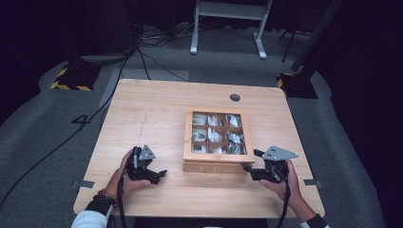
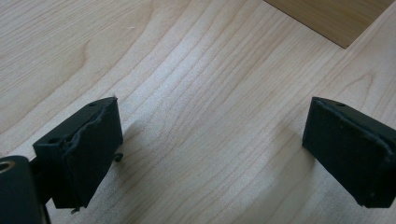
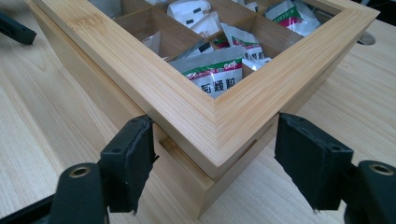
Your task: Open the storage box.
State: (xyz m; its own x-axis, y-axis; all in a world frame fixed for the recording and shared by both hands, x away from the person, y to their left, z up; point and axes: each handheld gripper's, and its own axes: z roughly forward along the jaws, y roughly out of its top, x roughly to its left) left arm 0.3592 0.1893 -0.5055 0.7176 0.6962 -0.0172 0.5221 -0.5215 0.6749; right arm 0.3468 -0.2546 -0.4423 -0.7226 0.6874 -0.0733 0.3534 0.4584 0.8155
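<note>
Sitting right of centre on the pale wooden table: one square bamboo box with a windowed lid, nine compartments of white sachets. Straddling its near right corner with the right gripper, jaws apart, holding nothing. Resting the left gripper wide open near the front edge. Probably lifting the lid: better catching the lid frame alone, above the seam.

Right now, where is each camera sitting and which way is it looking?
High view: above the person's side, looking down on the table; both hands and forearms show.
Left gripper view: on the left gripper, facing bare tabletop; open black jaws.
Right gripper view: on the right gripper, facing the wooden box corner.
All three share the box.
</note>
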